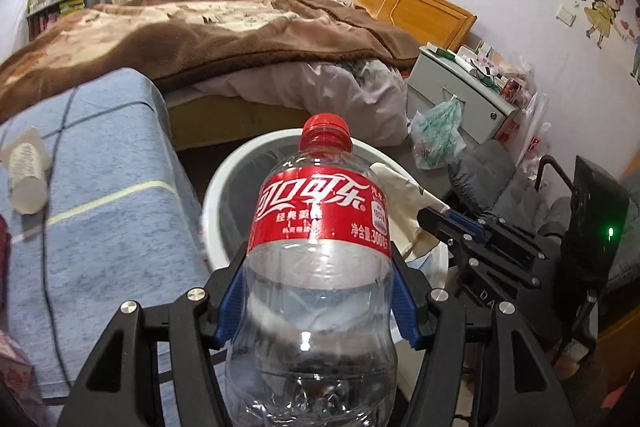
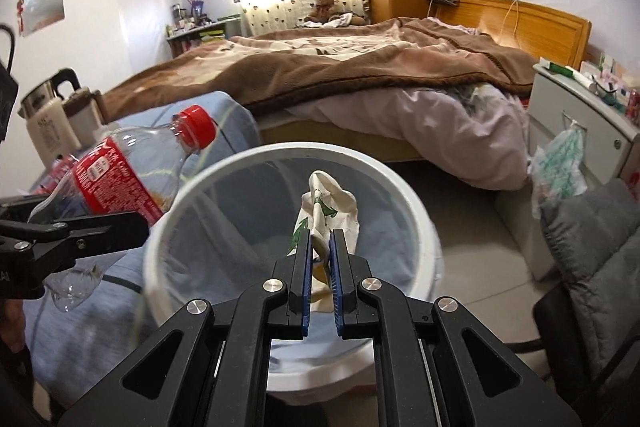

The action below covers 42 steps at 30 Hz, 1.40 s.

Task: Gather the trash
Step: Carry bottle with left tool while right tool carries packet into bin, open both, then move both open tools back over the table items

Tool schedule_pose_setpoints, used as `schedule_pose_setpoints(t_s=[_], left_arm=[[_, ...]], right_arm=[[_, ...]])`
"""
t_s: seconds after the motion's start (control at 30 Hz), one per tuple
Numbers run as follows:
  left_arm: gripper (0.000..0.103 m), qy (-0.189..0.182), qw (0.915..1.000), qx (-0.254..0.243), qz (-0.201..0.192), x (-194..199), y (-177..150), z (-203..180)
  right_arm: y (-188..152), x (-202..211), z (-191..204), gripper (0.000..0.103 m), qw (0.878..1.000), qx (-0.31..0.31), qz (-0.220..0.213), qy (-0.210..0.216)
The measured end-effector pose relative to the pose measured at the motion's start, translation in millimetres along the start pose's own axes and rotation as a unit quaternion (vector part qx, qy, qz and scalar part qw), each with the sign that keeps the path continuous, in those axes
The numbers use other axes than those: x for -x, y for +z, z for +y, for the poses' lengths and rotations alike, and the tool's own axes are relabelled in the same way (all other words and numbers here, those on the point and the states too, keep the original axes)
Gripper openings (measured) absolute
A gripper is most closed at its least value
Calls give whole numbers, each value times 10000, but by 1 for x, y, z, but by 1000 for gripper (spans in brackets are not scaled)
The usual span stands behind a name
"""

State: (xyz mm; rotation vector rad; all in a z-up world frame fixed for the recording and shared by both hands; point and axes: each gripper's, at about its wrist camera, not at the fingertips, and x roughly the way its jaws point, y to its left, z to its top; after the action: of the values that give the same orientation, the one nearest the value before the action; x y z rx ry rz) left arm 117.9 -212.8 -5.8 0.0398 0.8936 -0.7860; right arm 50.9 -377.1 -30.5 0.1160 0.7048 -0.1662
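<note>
Clear plastic cola bottle with red cap and red label sits clamped between the blue pads of the left hand-held gripper, cap pointing away, over the near rim of a round white plastic bin. Right hand-held gripper pressed nearly together, pinching a crumpled white paper wrapper with green print; wrapper hangs above the bin's open mouth. Bin lined with a thin clear bag. Left of the left hand-held gripper: blue checked cloth over a surface, a white paper cup lying on its side on it. Beyond the bin: bed with brown blanket. Bottle base cut off at the frame's bottom edge; bin contents hard to make out.
</note>
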Motion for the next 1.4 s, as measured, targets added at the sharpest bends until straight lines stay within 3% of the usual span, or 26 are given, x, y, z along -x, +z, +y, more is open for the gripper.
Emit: schedule_pose_setpoints(t_s=[0.23, 0.33, 0.4, 0.47, 0.93, 1.4], left_arm=[[65, -44, 9999, -3, 145, -16, 3, -4], [69, 53, 9999, 25, 149, -19, 4, -2], [74, 52, 9999, 46, 121, -18, 4, -1], [75, 82, 9999, 76, 102, -16, 3, 2], [77, 415, 9984, 302, -252, 23, -6, 30], [77, 954, 9905, 661, -732, 84, -34, 70]], right_arm=[[-2, -12, -10, 10, 9997, -8, 179, -166], [-2, -17, -11, 13, 9996, -14, 254, -139], [-3, -16, -10, 22, 9996, 24, 234, -131], [-5, -15, -8, 41, 9997, 32, 202, -130], [-5, 3, 15, 42, 9999, -89, -59, -8], [0, 33, 60, 42, 9980, -62, -480, 411]])
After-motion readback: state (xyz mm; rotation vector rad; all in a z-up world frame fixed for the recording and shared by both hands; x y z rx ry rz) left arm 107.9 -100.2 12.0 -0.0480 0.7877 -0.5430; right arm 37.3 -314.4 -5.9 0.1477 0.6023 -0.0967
